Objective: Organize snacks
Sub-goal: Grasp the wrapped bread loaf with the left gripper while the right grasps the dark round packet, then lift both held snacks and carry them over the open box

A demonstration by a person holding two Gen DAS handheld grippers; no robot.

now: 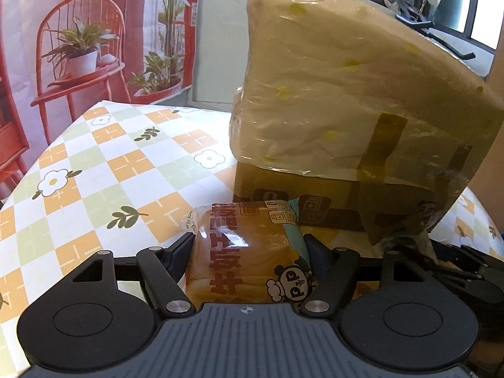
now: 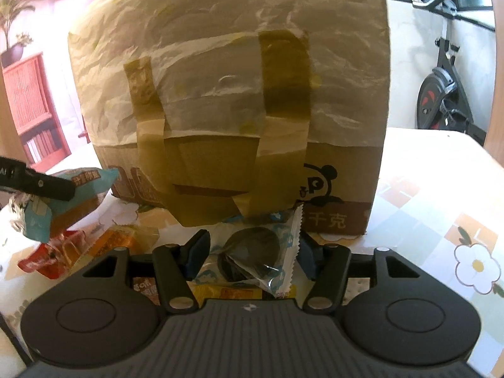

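Note:
My left gripper [image 1: 249, 249] is shut on a wrapped bread pack [image 1: 242, 252] with red lettering and a panda logo, held just in front of a taped cardboard box [image 1: 340, 100] covered in pale plastic. My right gripper [image 2: 252, 252] is shut on a clear snack packet [image 2: 252, 255] with a dark round piece inside, close to the same box [image 2: 239, 94]. In the right wrist view the left gripper [image 2: 37, 182] and its bread pack [image 2: 72, 201] show at the left edge.
The box stands on a table with a checked flower tablecloth [image 1: 104, 170]. Several loose snack packets [image 2: 63, 252] in red and orange lie left of my right gripper. An exercise bike [image 2: 447, 85] stands behind the table at right.

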